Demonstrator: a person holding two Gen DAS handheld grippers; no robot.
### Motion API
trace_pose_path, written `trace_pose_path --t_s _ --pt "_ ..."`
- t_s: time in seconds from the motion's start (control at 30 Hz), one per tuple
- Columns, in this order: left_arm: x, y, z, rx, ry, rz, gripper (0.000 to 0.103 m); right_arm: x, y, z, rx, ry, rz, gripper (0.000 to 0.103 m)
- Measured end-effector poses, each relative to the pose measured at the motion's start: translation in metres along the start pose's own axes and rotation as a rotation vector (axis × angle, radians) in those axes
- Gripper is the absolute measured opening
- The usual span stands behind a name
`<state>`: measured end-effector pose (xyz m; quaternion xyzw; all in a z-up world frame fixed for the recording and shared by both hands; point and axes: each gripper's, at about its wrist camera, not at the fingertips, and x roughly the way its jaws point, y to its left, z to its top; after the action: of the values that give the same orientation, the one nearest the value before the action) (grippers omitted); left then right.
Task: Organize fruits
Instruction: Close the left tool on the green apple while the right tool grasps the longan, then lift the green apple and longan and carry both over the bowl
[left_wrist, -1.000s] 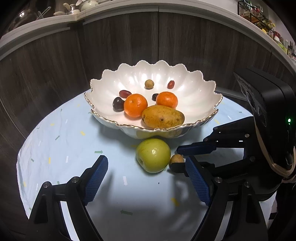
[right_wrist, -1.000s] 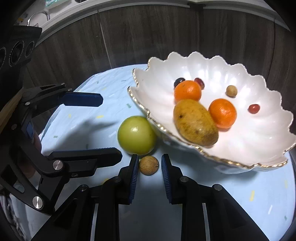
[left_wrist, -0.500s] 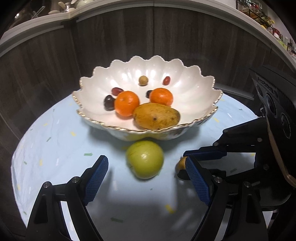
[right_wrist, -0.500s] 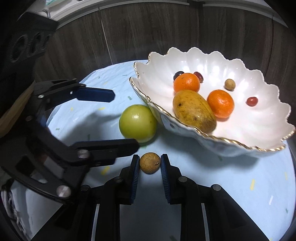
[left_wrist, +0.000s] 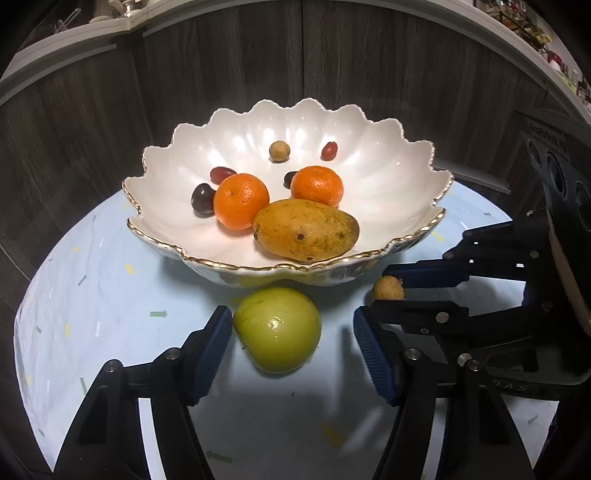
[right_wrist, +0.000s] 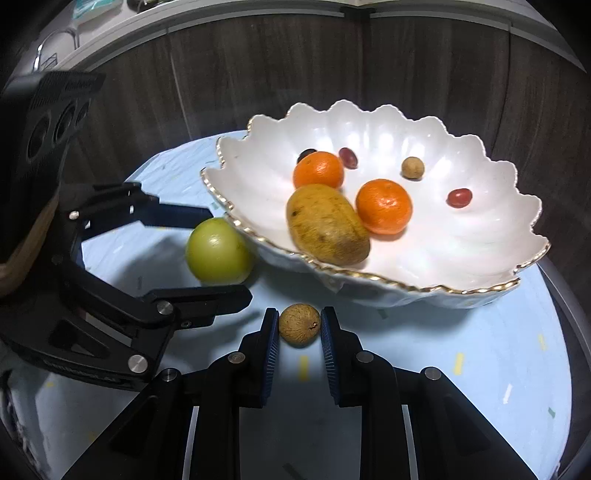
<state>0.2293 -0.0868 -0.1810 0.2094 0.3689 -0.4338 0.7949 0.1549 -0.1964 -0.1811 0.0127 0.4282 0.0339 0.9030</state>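
A white scalloped bowl (left_wrist: 402, 173) (right_wrist: 480, 258) with a gold rim holds a mango (left_wrist: 306, 229), two oranges (left_wrist: 241, 201) (left_wrist: 317, 185), several small dark and red fruits and a small brown one (left_wrist: 279, 151). A green apple (left_wrist: 277, 328) (right_wrist: 218, 250) lies on the table in front of the bowl. My left gripper (left_wrist: 291, 332) is open, its fingers on either side of the apple, the left pad close to it. My right gripper (right_wrist: 299, 326) is shut on a small brown round fruit (right_wrist: 299, 325) (left_wrist: 387, 289) just in front of the bowl.
The round table has a light blue cloth (left_wrist: 92, 295) with small coloured flecks. A dark wood wall (left_wrist: 221, 66) curves behind it, with a counter ledge (left_wrist: 110, 33) above. The two grippers sit close together in front of the bowl.
My left gripper has moved forward around the green apple and narrowed. My right gripper has closed onto the small brown fruit and lifted it slightly.
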Motion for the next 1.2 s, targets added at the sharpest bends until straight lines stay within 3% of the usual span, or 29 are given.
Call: trace_pose_path --t_s 0.17,0.3,0.97,1.2 --pt "0.005 0.001 0.001 -0.016 0.004 0.023 0.060 0.003 -0.005 -0.001 0.022 0.004 0.000 0.024" --pt "0.008 0.005 0.001 -0.035 0.010 0.048 0.047 0.002 -0.006 -0.001 0.024 -0.004 -0.003 0.024" --pt "-0.014 -0.010 -0.002 -0.046 0.014 0.078 0.047 -0.014 -0.001 -0.006 0.020 -0.022 0.010 0.024" --pt "-0.030 -0.015 0.000 -0.113 0.023 0.125 0.047 -0.034 0.001 -0.005 0.012 -0.051 0.006 0.024"
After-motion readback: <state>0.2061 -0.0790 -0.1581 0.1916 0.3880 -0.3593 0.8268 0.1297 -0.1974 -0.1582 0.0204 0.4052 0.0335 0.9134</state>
